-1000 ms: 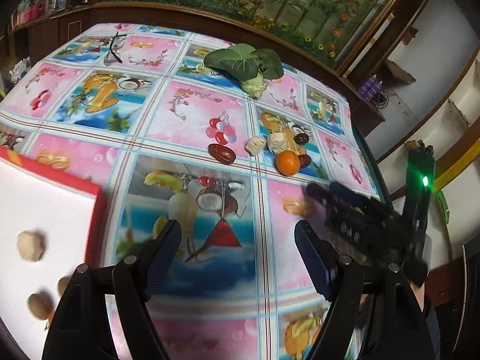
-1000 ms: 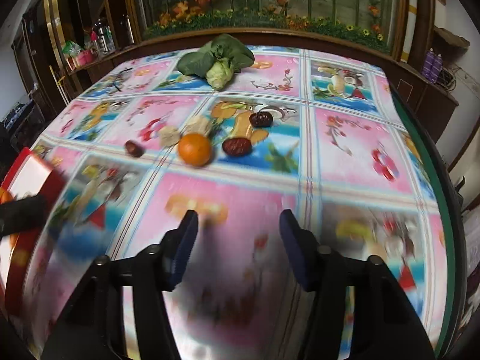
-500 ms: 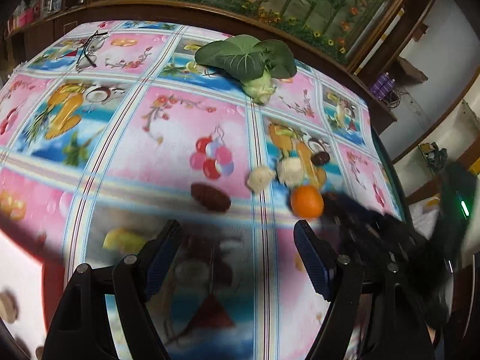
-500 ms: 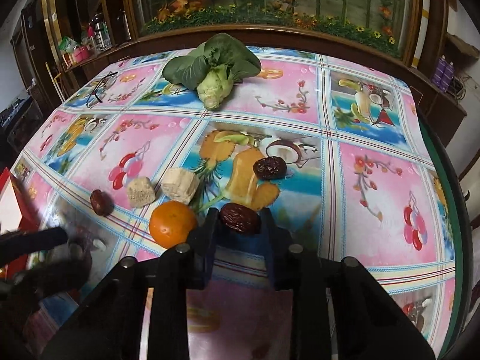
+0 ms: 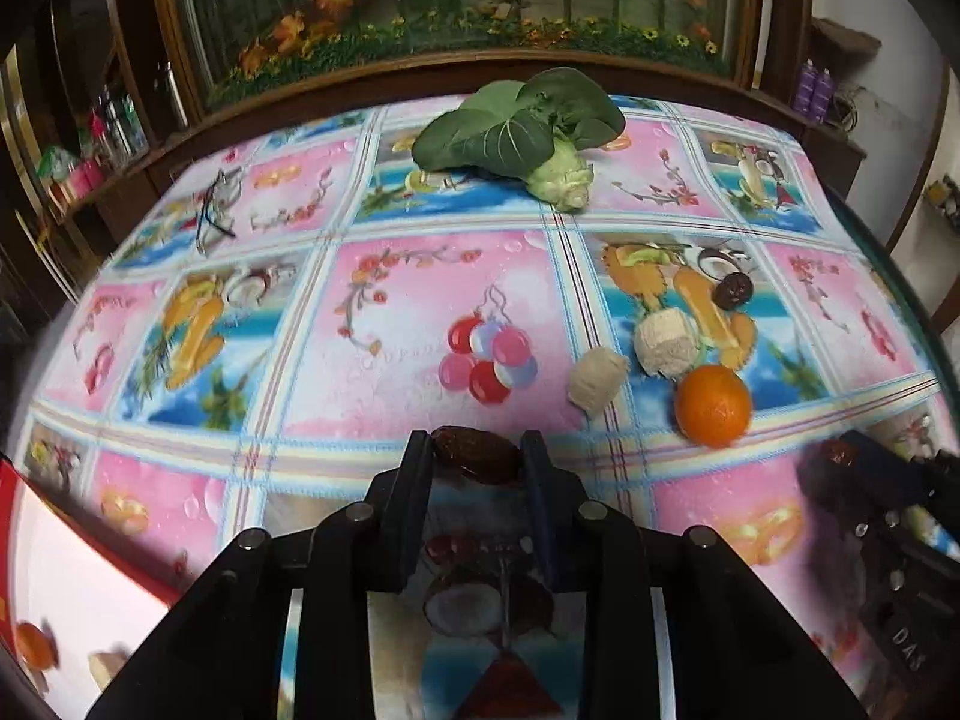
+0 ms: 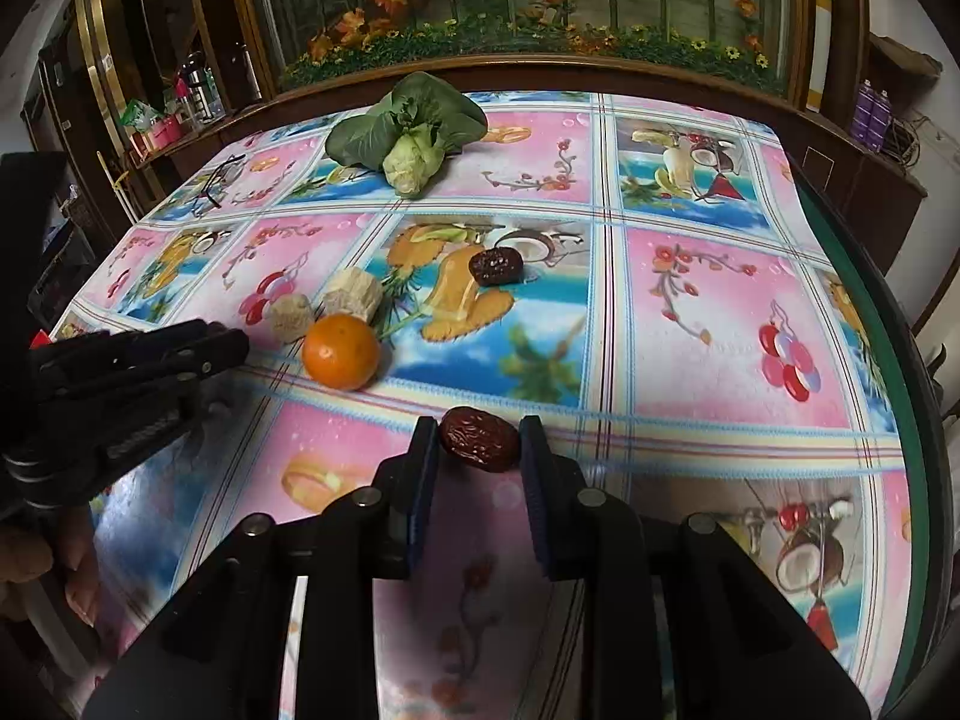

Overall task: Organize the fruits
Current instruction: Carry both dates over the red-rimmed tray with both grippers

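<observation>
While my left gripper (image 5: 477, 459) is closing on one date (image 5: 477, 462), my right gripper (image 6: 478, 441) (already clamped) is gripping another date (image 6: 479, 439), both now tray-ready.

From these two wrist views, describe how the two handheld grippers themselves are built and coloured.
Both are alike: black angular frames with silver round pivot bolts. The left gripper and the right gripper each end in two flat fingers faced with dark blue pads. White lettering marks the right gripper's body in the left view; its full text is unreadable. No cables or sleeves are visible.
</observation>
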Demonstrator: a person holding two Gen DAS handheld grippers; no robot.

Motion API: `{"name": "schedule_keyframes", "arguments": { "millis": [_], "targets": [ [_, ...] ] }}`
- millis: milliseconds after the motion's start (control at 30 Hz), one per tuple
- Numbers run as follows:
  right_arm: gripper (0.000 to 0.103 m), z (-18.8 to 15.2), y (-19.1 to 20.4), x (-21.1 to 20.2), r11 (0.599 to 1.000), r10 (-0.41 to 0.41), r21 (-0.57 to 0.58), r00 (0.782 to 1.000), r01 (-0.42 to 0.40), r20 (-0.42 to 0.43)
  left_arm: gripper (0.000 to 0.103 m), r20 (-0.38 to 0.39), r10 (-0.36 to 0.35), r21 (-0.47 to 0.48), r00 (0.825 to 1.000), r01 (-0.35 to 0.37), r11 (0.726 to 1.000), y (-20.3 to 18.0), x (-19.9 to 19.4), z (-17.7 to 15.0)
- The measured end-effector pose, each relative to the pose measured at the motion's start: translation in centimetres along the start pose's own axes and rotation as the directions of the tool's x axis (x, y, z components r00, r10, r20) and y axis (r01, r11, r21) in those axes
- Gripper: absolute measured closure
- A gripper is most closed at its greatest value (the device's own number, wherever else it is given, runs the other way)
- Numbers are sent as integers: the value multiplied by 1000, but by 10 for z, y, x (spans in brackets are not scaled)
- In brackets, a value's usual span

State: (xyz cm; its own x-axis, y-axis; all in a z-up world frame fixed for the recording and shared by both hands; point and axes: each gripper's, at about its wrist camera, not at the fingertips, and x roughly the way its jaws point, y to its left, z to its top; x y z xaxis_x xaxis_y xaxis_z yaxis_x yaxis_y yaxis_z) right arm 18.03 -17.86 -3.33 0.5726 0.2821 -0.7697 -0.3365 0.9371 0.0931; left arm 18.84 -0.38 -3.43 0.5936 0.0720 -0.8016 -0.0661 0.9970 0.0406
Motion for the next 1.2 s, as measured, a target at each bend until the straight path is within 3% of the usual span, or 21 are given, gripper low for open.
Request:
{"name": "schedule_keyframes", "arguments": {
  "millis": [100, 300, 767, 1200],
  "targets": [
    [74, -7, 1, -8, 1000, 3, -2, 1000, -3, 6, 74, -19, -73, -25, 997, 73, 997, -1, -12, -8],
    [74, -20, 5, -33, 1000, 5, -2, 999, -4, 32, 74, -5, -130, -7, 992, 130, 991, -11, -52, -34],
    [74, -64, 30, -95, 1000, 19, -12, 996, -19, 84, 74, 30, -164, -23, 986, 165, 986, 7, -114, -91],
    [74, -85, 74, -123, 999, 15, -45, 994, -10, 110, 74, 57, -191, -64, 980, 195, 979, 45, -137, -117]
  ]
}}
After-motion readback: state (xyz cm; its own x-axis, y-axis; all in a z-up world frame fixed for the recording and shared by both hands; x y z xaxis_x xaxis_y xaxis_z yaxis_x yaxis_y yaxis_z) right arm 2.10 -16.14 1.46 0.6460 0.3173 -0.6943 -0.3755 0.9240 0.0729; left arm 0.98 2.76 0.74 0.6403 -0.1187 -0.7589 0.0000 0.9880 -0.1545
